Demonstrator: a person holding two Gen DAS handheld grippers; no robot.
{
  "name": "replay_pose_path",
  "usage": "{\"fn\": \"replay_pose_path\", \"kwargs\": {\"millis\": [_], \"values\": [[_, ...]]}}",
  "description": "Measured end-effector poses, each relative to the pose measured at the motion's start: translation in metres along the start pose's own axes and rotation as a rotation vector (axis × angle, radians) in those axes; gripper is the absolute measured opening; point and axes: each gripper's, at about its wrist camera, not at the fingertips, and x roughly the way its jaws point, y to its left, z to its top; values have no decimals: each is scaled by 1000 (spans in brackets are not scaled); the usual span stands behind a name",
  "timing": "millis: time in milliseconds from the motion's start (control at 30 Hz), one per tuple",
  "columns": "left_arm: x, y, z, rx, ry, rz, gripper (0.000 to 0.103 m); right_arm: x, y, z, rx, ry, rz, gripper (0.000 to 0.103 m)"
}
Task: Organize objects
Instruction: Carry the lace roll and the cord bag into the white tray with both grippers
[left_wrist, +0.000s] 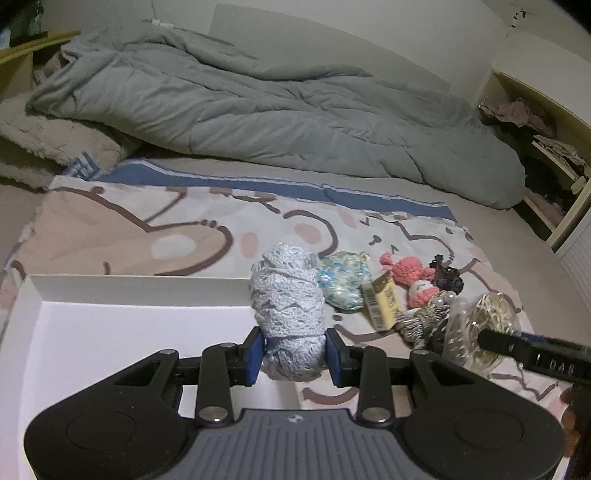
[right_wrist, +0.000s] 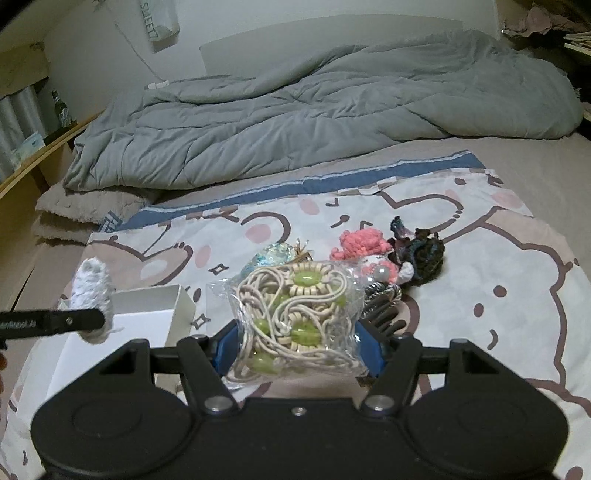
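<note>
My left gripper (left_wrist: 294, 354) is shut on a roll of pale blue lace (left_wrist: 288, 314), held upright over the right edge of a white open box (left_wrist: 129, 288). The lace also shows in the right wrist view (right_wrist: 92, 295). My right gripper (right_wrist: 298, 345) is shut on a clear bag of beige cord with green beads (right_wrist: 295, 317), held above the bed; the bag also shows in the left wrist view (left_wrist: 480, 332). A pink crochet doll (left_wrist: 413, 280), a small yellow box (left_wrist: 380, 302), a shiny blue-green pouch (left_wrist: 343, 280) and a dark crochet piece (left_wrist: 447, 277) lie on the cartoon-print sheet (left_wrist: 147, 236).
A crumpled grey duvet (left_wrist: 258, 107) covers the far half of the bed. A beige fleece blanket (left_wrist: 48, 140) lies at the left. Shelves with clothes (left_wrist: 535, 129) stand at the right. A silvery hair clip (right_wrist: 380, 295) lies beside the doll (right_wrist: 365, 243).
</note>
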Motion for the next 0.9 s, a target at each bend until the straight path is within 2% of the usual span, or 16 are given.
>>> {"fn": "replay_pose_path", "kwargs": {"millis": [167,367,900], "values": [[-10,17,-3,19,-11,48,36,0,17,2,2,-14,-13,67],[-20,51,-2,-14,-23,83,36,13,50,0,7,-2,-10,67],[-34,158,-15,-55,-7,241,37,67,169,-12,-41,70,90,67]]}}
